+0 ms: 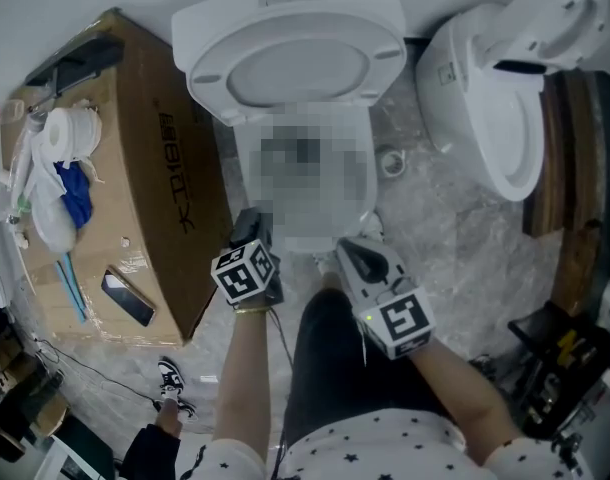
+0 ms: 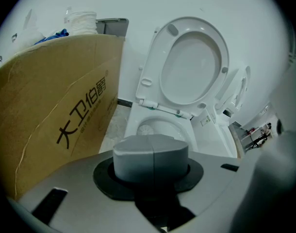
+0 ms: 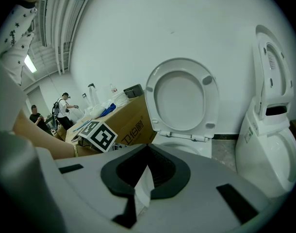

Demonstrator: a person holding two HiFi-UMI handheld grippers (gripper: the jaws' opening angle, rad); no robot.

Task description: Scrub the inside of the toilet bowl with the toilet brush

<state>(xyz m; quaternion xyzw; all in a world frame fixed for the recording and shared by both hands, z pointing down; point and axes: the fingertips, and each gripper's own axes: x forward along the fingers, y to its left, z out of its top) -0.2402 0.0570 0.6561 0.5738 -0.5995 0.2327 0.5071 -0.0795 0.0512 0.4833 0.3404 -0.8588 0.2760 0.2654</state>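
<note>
The white toilet bowl (image 1: 243, 163) stands ahead with its seat and lid (image 1: 297, 68) raised against the wall; a mosaic patch covers the bowl's inside in the head view. In the left gripper view the bowl (image 2: 157, 127) opens just beyond the jaws. My left gripper (image 1: 250, 220) hovers at the bowl's near left corner, and its grey pads (image 2: 133, 154) are pressed together with nothing between them. My right gripper (image 1: 347, 248) is at the near right corner. Its dark jaws (image 3: 147, 171) look shut, with a white sliver at the seam. No toilet brush shows in any view.
A large cardboard box (image 1: 155, 148) stands close on the left, carrying a tissue roll (image 1: 70, 133), blue cloth and a phone (image 1: 127, 296). A second white toilet (image 1: 505, 98) stands on the right. Black equipment (image 1: 555, 358) sits at the lower right, and someone's shoe (image 1: 170, 378) at the lower left.
</note>
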